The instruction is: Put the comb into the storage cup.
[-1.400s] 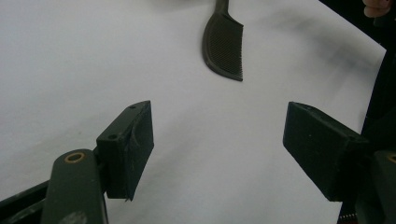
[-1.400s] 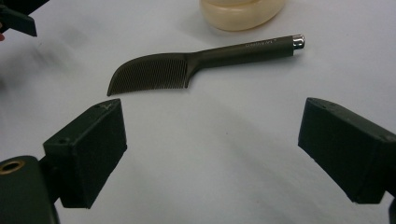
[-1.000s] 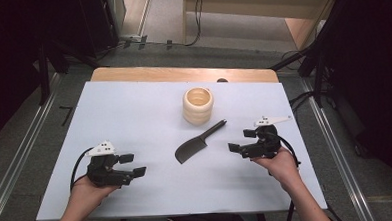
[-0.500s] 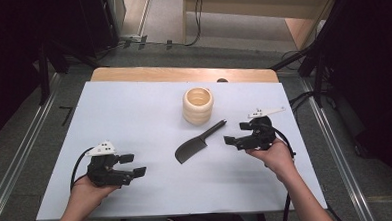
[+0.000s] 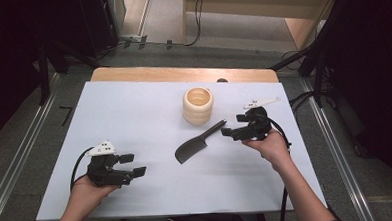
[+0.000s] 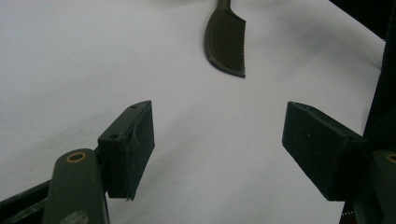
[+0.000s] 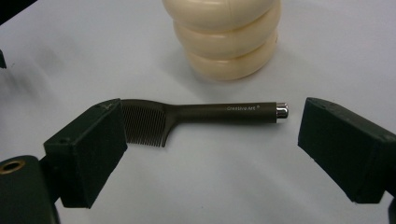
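Jaws of right gripper spread wide, nothing held, poised just beside handle end of comb. Comb flat mid-table, near right edge, beside ribbed cream cup. Left gripper wide open, empty, idle near front-left corner. Step judged: approach to grasp. Next: straddle handle, then close.

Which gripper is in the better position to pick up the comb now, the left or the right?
Right. The right gripper is open just by the comb handle, which lies between its jaws in the right gripper view. The left gripper, also open, sits farther off.
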Demonstrator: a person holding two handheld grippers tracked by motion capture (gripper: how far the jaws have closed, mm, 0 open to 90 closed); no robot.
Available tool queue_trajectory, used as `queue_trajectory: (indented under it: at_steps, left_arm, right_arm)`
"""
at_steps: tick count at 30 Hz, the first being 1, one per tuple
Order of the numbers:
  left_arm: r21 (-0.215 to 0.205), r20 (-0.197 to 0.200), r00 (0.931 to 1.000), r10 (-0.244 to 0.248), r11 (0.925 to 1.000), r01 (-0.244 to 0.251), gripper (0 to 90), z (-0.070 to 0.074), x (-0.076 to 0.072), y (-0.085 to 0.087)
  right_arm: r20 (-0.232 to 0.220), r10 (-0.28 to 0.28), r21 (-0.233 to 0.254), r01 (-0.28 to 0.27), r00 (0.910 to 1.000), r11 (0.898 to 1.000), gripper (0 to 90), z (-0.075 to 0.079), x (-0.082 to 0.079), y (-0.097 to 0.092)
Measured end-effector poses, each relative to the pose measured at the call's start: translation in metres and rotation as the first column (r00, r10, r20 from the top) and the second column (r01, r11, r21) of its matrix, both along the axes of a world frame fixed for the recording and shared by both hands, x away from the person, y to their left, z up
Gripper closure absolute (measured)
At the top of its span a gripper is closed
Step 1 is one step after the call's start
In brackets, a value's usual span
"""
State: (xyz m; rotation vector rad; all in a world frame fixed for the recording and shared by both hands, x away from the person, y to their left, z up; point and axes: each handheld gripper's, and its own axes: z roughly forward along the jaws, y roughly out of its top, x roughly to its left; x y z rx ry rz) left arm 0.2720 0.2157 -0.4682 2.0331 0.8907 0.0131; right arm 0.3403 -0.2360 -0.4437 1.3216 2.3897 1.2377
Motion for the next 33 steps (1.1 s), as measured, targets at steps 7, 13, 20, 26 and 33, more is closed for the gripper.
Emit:
queue_trajectory:
  at_steps: [7, 13, 20, 26, 33]
  left_arm:
    - [-0.001, -0.001, 1.0000, 0.001, 1.0000, -0.001, 26.0, 0.000, 0.000, 0.001]
    - [-0.005, -0.001, 1.0000, 0.005, 1.0000, -0.005, 25.9, 0.000, 0.001, 0.001]
    - [-0.001, -0.001, 1.0000, 0.007, 1.0000, -0.007, 26.0, 0.000, 0.001, 0.002]
    - [-0.002, -0.003, 1.0000, 0.007, 1.0000, -0.007, 25.9, 0.000, 0.001, 0.003]
    - [-0.004, -0.002, 0.9999, 0.010, 0.9999, -0.010, 25.9, 0.000, 0.002, 0.003]
  right_arm:
    - [0.004, -0.009, -0.001, 0.009, 0.9999, 1.000, 6.3, 0.004, 0.012, 0.002]
    - [0.002, -0.011, -0.008, 0.011, 0.9999, 1.000, 6.3, 0.006, 0.023, 0.005]
    - [0.004, -0.006, -0.011, 0.006, 1.0000, 1.000, 6.4, 0.009, 0.037, 0.008]
    - [0.010, -0.020, -0.007, 0.020, 0.9998, 1.000, 6.4, 0.010, 0.046, 0.010]
    - [0.015, -0.042, -0.036, 0.042, 0.9990, 0.998, 14.6, 0.005, 0.052, 0.010]
